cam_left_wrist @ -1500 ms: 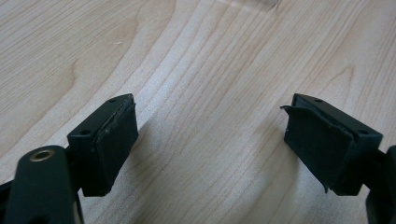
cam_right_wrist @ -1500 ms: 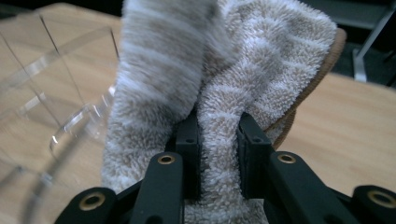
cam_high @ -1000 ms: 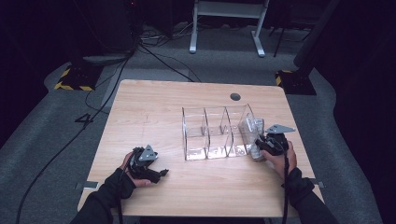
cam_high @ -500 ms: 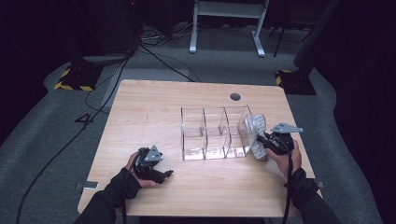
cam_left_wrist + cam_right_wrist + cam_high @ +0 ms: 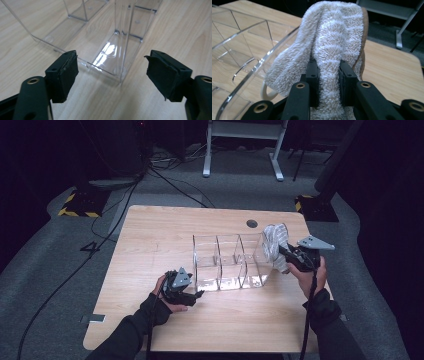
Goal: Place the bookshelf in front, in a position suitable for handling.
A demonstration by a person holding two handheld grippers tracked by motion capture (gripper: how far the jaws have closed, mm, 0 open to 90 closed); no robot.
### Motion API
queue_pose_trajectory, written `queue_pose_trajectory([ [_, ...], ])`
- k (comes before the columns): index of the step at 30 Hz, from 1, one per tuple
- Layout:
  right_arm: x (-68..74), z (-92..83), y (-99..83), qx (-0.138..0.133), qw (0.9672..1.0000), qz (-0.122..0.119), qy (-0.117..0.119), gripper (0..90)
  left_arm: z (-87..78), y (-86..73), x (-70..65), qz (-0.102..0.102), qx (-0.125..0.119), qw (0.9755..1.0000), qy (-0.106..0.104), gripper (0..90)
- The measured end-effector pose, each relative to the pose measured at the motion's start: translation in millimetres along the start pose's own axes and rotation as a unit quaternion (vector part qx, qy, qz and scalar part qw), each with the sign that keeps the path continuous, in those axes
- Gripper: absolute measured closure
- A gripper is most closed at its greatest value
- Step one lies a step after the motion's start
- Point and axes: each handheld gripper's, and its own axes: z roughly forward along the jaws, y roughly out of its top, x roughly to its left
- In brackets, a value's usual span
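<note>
Dark floor and trailing cables ring the pale wooden table (image 5: 150, 245) where we work. At its right side we hold a fluffy striped cloth (image 5: 332, 42), beige and white with a brown edge, pinched tight between the jaws of our right gripper (image 5: 328, 75); its pile bulges on either side of the pads. It hangs clear of the table, just beside the curved right end wall of the clear plastic organizer (image 5: 227, 262), which has several open compartments. Beyond the cloth lies bare wood up to the table's far edge. Our left gripper (image 5: 112, 77) sits low at the organizer's near left corner; its jaws have just been closing a little yet stand wide apart, with nothing between the pads.
</note>
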Motion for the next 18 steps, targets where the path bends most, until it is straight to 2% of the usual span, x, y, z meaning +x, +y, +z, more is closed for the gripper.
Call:
queue_pose_trajectory([
  [2, 1.9, 4.0, -3.4, 0.006, 1.0, 0.001, 0.002, 74.1, 2.2, 1.4, -1.2, -0.001, -0.005, 1.0, 0.001, 26.9],
  [5, 4.7, 12.2, -12.2, 0.024, 0.9997, 0.001, 0.01, 74.0, 3.4, 5.1, -1.0, -0.007, -0.016, 0.9998, 0.014, 26.3],
  [6, 6.2, 15.4, -16.1, 0.033, 0.9994, -0.002, 0.011, 74.0, 2.7, 6.9, 0.3, -0.016, -0.022, 0.9995, 0.014, 25.3],
  [9, 8.8, 21.5, -25.1, 0.05, 0.9986, -0.006, 0.014, 74.1, -1.0, 12.7, 2.2, -0.021, -0.044, 0.9985, 0.026, 26.4],
  [11, 8.4, 23.5, -28.8, 0.059, 0.9981, 0.0, 0.02, 74.1, -3.3, 18.0, 3.7, -0.027, -0.061, 0.9971, 0.037, 26.3],
  [14, 7.3, 24.2, -34.7, 0.065, 0.9974, 0.009, 0.029, 74.1, -5.9, 23.9, 6.7, -0.031, -0.071, 0.996, 0.044, 27.8],
  [16, 9.3, 27.5, -40.6, 0.083, 0.996, 0.002, 0.033, 74.1, -5.4, 25.2, 9.7, -0.042, -0.07, 0.9955, 0.047, 31.8],
  [18, 13.6, 33.0, -49.3, 0.105, 0.9937, -0.008, 0.037, 74.0, -6.2, 26.1, 10.7, -0.041, -0.066, 0.9955, 0.055, 35.9],
])
